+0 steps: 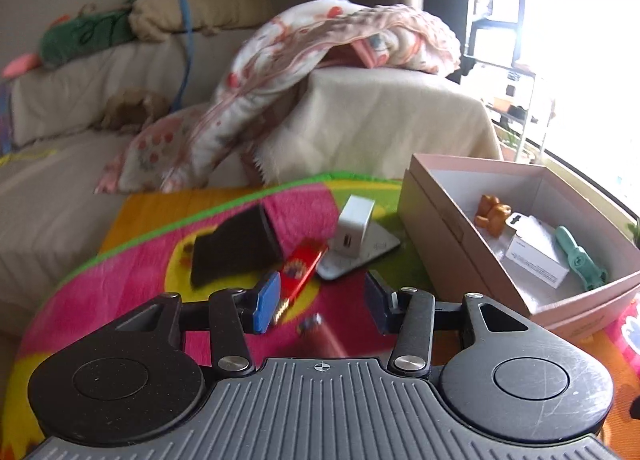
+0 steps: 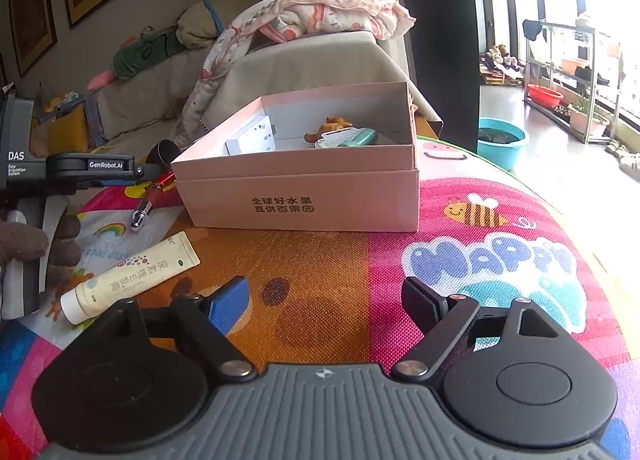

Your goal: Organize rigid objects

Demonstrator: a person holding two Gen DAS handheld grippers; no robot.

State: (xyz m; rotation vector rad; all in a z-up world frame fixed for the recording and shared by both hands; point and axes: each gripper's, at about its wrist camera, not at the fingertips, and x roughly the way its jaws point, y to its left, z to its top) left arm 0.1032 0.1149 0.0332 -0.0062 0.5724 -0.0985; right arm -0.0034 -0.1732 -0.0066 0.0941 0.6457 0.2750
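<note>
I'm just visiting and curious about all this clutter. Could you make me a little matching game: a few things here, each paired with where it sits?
Things:
1. Teal tool
2. Cream tube
3. White charger
4. Floral blanket

Places:
A. draped over the sofa arm
B. inside the pink box
C. standing on a flat white item
D. lying flat on the play mat

Pairs: 1-B, 2-D, 3-C, 4-A
</note>
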